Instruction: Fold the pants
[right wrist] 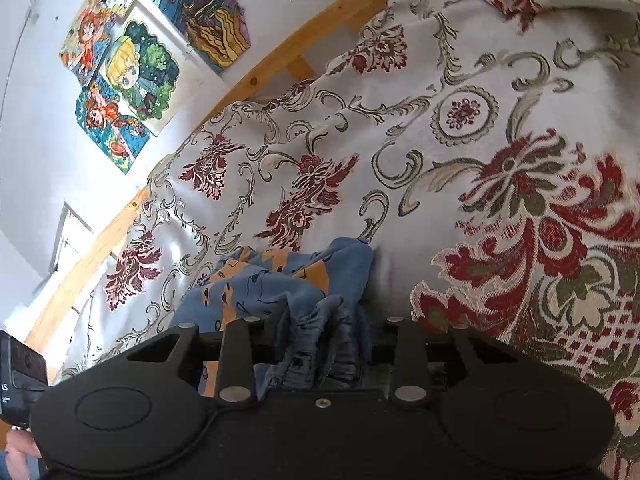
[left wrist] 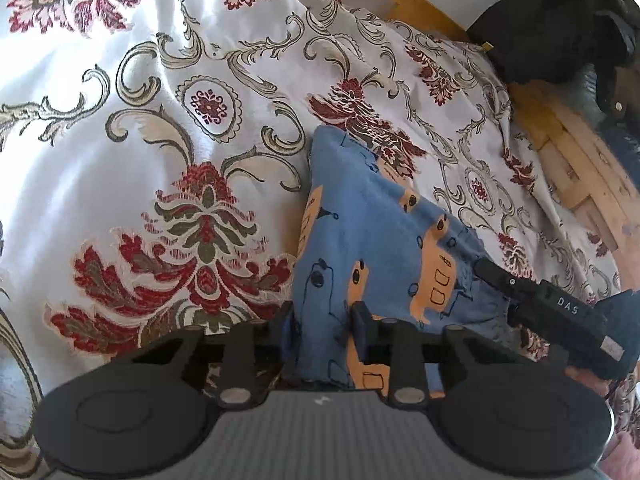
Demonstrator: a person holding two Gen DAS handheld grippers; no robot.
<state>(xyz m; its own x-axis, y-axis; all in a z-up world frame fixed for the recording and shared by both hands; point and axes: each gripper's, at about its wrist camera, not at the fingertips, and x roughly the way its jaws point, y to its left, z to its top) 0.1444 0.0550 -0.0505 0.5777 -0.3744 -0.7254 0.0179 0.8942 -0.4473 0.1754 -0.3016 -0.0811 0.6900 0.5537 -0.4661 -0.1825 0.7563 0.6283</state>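
Two tools grip the blue pants (left wrist: 360,232) with orange prints, which lie on the flowered bedspread (left wrist: 168,128) of the bed. The left tool (left wrist: 324,328) is clenched on one edge of the cloth. The right tool (right wrist: 324,344) is clamped on a bunched, wrinkled part.

Pants (left wrist: 360,232) lie on bedspread (left wrist: 140,128), wooden frame (left wrist: 572,168) beyond.
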